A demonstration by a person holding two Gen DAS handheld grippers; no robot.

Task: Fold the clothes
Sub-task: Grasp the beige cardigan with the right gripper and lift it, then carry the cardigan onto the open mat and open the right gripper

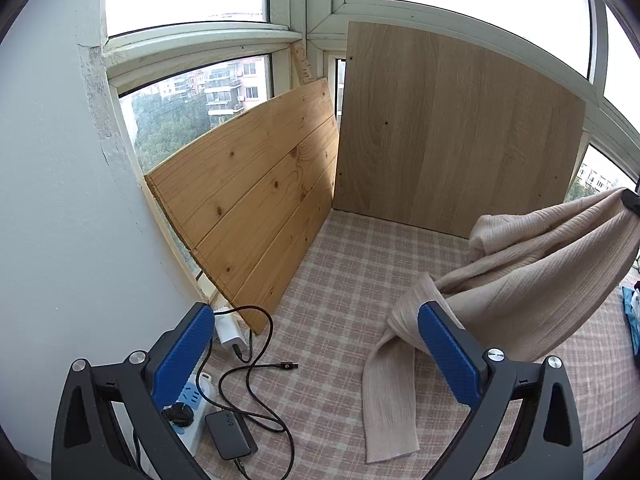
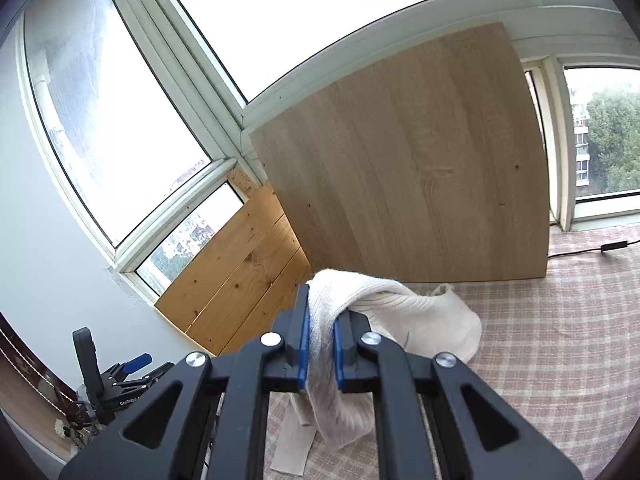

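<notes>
Beige ribbed knit sweater (image 1: 532,268) lifted above the pink plaid bedcover (image 1: 340,280), one sleeve (image 1: 388,392) trailing down onto the cloth, cuff lying flat. Upper edge hoisted toward the far right of the bedcover, where a dark gripper tip shows at the frame edge; bulk hanging in a slack diagonal drape, likely held so to shake the garment out before laying it flat.

Right gripper (image 2: 320,344) clamped on a bunched fold of the sweater (image 2: 384,312), blue pads pressed against the knit on both sides, fabric spilling over the top of the fingers and hanging below them toward the bedcover (image 2: 560,340).

Left gripper (image 1: 316,356) spread wide, holding nothing, poised low over the near edge of the bedcover, right finger just beside the hanging sleeve, probably lined up to take it or the hem.

White power strip (image 1: 196,404), black 65W charger (image 1: 230,434) and looping black cable (image 1: 260,372) at the bedcover's near left corner, beside the left finger; snag risk if the sleeve is dragged that way. Pine plank panel (image 1: 256,192) and oak-look board (image 1: 452,136) propped against the windows along the bedcover's far edges.

Folding judged barely begun: no crease made yet, garment not yet spread flat.
</notes>
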